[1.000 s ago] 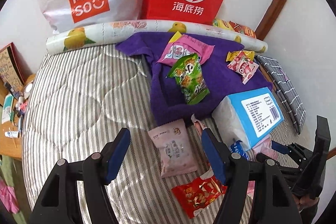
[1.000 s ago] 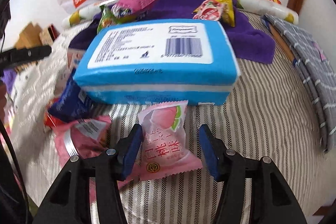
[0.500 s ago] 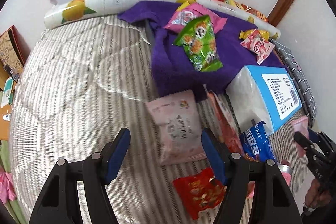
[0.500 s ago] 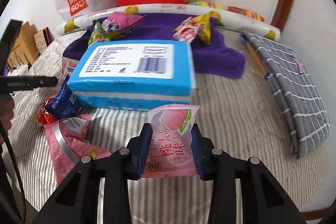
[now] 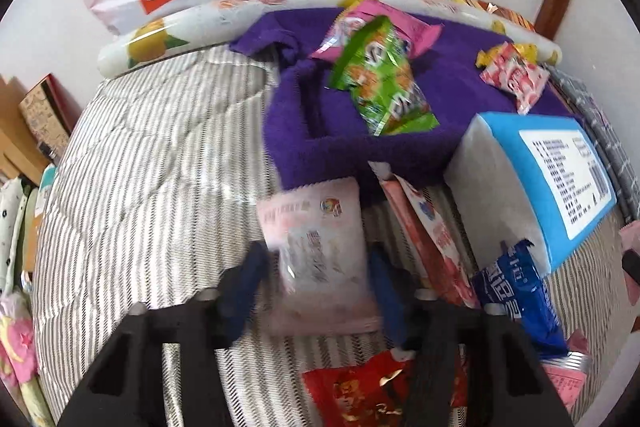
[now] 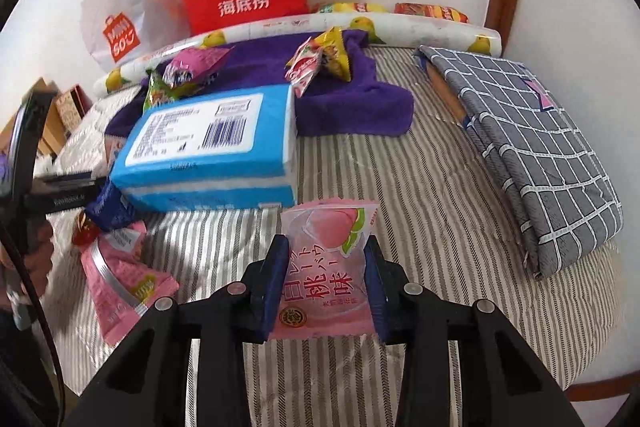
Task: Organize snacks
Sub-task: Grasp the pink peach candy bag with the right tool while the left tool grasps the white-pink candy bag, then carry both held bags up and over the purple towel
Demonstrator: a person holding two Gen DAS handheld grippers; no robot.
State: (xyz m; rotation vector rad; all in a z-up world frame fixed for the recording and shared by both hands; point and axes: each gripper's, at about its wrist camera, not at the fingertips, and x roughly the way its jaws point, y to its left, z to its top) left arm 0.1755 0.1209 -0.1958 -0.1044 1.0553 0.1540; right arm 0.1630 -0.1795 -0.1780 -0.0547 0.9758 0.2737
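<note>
soft, even daylight filled both views, with faint shadows. motion blur smeared the left view's blue-padded black fingers [image 5: 248,291]. fisheye distortion bent the edges; dark vignetting ringed each frame.

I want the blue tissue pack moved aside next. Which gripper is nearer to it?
Right. The right gripper sits just in front of the tissue pack, shut on a peach snack. The left gripper is off its end, closing around a pale packet.

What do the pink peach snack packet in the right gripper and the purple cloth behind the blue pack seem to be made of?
Pink peach snack packet: looks like thin glossy plastic film, crimped edges, partly see-through top. Purple cloth: probably terry or fleece, matte, fuzzy, soft folds.
</note>
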